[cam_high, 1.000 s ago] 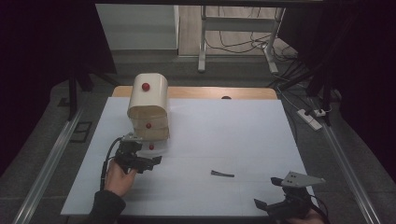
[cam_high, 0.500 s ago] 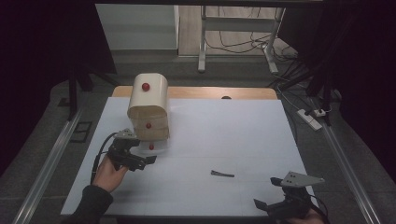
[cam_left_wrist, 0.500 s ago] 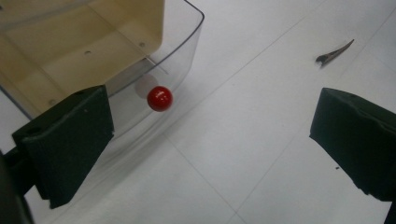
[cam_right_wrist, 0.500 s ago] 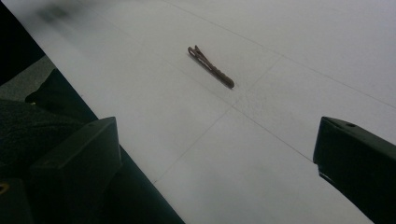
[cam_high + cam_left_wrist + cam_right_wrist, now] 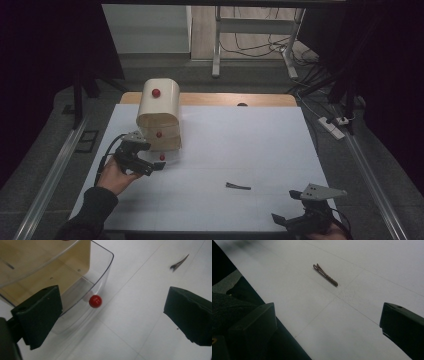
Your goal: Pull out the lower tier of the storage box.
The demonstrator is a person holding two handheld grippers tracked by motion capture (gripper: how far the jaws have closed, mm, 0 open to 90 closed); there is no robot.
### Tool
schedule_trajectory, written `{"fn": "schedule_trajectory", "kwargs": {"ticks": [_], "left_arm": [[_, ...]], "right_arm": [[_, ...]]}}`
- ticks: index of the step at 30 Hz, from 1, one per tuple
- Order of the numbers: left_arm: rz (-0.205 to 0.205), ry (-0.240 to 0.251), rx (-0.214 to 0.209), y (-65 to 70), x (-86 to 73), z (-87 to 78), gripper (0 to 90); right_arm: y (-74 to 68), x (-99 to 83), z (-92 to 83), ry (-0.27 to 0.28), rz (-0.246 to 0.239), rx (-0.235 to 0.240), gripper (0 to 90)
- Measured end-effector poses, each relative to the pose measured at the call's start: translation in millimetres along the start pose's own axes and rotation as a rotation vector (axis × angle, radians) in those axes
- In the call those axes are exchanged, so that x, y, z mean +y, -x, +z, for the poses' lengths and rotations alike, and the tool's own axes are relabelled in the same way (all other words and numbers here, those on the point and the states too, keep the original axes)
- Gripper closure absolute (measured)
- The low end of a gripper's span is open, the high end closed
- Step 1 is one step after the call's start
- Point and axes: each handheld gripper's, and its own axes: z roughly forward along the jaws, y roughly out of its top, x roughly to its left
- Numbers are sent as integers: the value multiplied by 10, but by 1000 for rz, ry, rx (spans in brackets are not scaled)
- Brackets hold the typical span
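Your left gripper (image 5: 150, 167) at lower left of the high view, fingers spread wide around the red knob (image 5: 95, 301) of the clear bottom drawer (image 5: 100, 277), not touching it, your right gripper (image 5: 295, 220) at bottom right, fingers apart, hair clip (image 5: 238, 186) lying mid-tabletop (image 5: 240, 145)

Open left claw (image 5: 110, 322) frames a red knob (image 5: 95, 301) on what looks like a clear drawer (image 5: 100, 277).

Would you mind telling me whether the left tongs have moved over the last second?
Yes. The left tongs have shifted left and slightly away from the person, toward the small drawer cabinet, and now face its bottom drawer's red knob.
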Motion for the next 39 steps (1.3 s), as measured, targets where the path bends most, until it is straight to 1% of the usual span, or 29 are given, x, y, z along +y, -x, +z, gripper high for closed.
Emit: {"fn": "schedule_trajectory", "kwargs": {"ticks": [3, 6, 9, 10, 14, 16, 17, 19, 22, 25, 29, 32, 36, 39], "left_arm": [[23, -39, -11, -19, 31, 57, 40], [61, -81, 5, -25, 56, 117, 51], [80, -93, 13, -47, 80, 160, 73], [78, -96, 16, -51, 86, 170, 88], [102, -120, 20, -77, 121, 231, 165], [114, -129, 33, -80, 132, 248, 248], [111, -134, 44, -80, 140, 254, 289], [114, -130, 40, -89, 153, 265, 384], [117, -137, 43, -94, 171, 286, 469], [119, -140, 52, -97, 183, 304, 527], [107, -136, 58, -128, 182, 289, 611], [102, -135, 61, -142, 175, 283, 664], [108, -141, 49, -136, 159, 286, 685], [116, -151, 31, -130, 132, 290, 701]], "right_arm": [[1, 0, 1, -1, 0, 0, 2], [1, 0, 1, -2, 1, 0, 2], [1, 0, 2, -2, 1, 1, 2], [1, 1, 2, -3, 1, 1, 2], [0, 1, 4, -5, 1, 1, 2], [1, 1, 4, -5, 1, 3, 2], [1, 1, 3, -5, 1, 3, 2], [2, 1, 3, -5, 1, 4, 2], [2, 0, 4, -5, 1, 4, 2], [1, 0, 3, -5, 0, 4, 2], [2, 0, 4, -6, 0, 5, 2], [1, 1, 5, -6, 0, 5, 2], [1, 0, 4, -6, 0, 5, 2], [1, 0, 4, -6, 0, 5, 2]]}}
